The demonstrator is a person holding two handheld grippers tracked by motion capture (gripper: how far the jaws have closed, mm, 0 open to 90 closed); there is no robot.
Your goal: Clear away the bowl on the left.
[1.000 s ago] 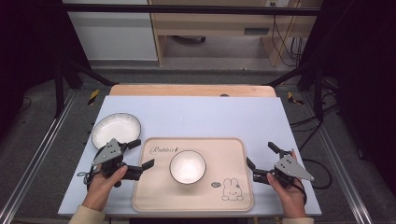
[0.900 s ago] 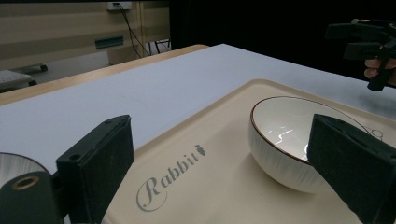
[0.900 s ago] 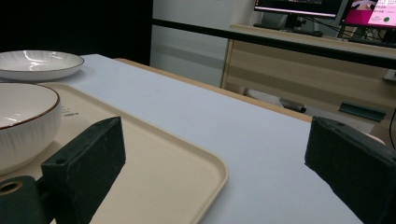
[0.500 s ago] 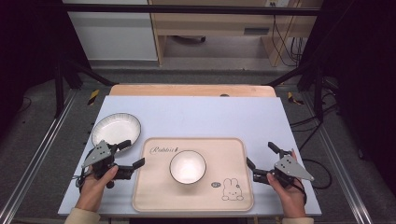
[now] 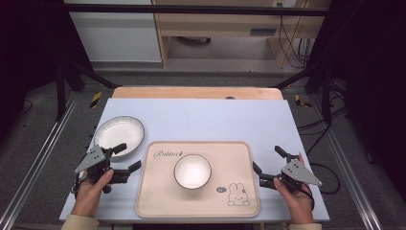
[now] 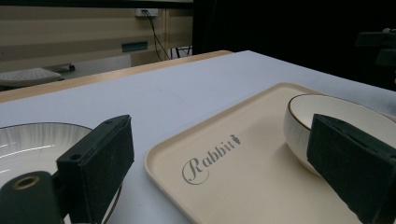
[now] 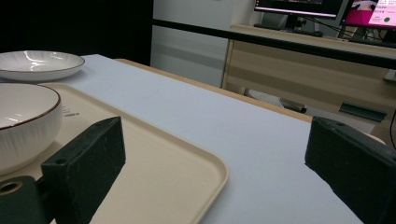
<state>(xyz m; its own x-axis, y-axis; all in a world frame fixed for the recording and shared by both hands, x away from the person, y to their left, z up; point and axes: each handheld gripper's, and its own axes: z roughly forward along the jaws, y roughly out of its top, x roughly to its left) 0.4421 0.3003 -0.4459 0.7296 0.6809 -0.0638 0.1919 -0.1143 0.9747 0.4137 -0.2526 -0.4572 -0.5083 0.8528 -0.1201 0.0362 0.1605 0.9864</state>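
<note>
My left gripper [image 5: 127, 157] gapes wide and empty just left of the cream tray [image 5: 158, 201], beside the white plate [image 5: 119, 132]. My right gripper [image 5: 267, 160] is spread wide too, holding nothing, just right of the tray. 1 white bowl [image 5: 192, 171] sits mid-tray on the table [image 5: 206, 120].

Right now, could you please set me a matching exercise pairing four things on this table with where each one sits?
Things:
1. bowl
2. plate
3. left gripper
4. right gripper

Places:
A. off the tray's right edge
B. on the tray
C. on the table, beyond the tray's left corner
D. between the plate and the tray's left edge

Pairs: 1-B, 2-C, 3-D, 4-A
</note>
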